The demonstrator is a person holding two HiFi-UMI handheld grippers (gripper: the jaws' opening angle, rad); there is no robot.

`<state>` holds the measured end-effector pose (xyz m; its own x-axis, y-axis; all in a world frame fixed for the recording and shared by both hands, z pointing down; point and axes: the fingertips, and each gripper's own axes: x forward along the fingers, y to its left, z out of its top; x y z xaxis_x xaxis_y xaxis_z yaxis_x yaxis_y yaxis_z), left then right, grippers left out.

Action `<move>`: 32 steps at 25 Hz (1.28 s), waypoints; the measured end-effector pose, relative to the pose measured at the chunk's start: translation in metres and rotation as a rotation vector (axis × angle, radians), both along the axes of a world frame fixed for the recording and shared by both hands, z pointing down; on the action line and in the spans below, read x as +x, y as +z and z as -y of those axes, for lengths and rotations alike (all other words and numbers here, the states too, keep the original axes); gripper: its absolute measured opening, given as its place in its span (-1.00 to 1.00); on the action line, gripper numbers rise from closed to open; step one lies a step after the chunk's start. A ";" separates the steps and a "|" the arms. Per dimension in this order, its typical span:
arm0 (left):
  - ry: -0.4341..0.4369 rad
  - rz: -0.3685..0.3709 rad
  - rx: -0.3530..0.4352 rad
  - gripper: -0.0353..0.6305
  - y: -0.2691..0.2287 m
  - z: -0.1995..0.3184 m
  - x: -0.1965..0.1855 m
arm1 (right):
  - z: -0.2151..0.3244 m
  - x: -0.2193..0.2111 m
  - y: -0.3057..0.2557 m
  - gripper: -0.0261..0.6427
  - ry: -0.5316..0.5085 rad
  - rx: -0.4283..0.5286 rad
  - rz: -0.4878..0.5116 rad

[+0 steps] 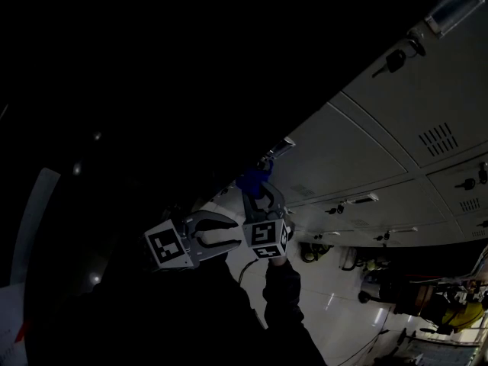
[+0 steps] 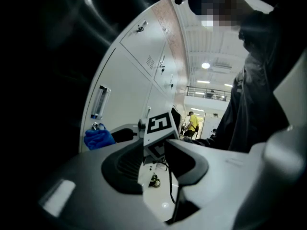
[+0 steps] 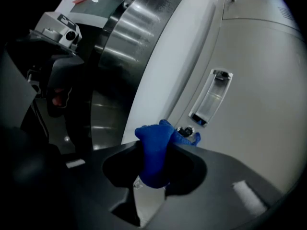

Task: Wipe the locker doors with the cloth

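Right gripper raised — cloth clamped, by locker door.

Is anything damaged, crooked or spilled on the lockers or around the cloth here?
Nothing stands out. The locker doors look shut and even. The blue cloth is bunched in the right hand-held gripper beside a door lock; the left hand-held gripper is open, empty.
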<state>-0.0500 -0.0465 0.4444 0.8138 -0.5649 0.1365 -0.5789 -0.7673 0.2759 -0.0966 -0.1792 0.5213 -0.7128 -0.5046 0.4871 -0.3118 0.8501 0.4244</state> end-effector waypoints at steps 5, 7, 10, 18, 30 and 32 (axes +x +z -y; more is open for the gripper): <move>-0.024 0.009 -0.021 -0.53 0.005 -0.002 -0.006 | 0.023 -0.001 0.026 -0.56 0.064 -0.015 0.040; -0.029 0.014 -0.019 -0.53 0.005 -0.004 -0.008 | 0.032 -0.003 0.037 -0.56 0.090 -0.026 0.048; -0.043 0.019 -0.016 -0.53 0.003 -0.005 -0.010 | 0.043 -0.003 0.059 -0.56 0.111 -0.071 0.034; -0.067 0.028 -0.019 -0.53 0.004 -0.009 -0.014 | 0.038 0.001 0.108 -0.56 0.108 -0.171 -0.046; -0.010 0.004 0.015 -0.53 -0.002 -0.003 -0.002 | -0.008 0.039 0.007 -0.56 0.008 -0.050 -0.041; 0.011 0.007 0.022 -0.53 -0.002 -0.002 0.002 | -0.009 0.049 -0.026 -0.56 0.012 0.006 -0.033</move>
<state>-0.0484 -0.0441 0.4426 0.8189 -0.5591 0.1298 -0.5725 -0.7792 0.2551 -0.0479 -0.1705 0.4952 -0.6905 -0.5159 0.5071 -0.3077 0.8439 0.4396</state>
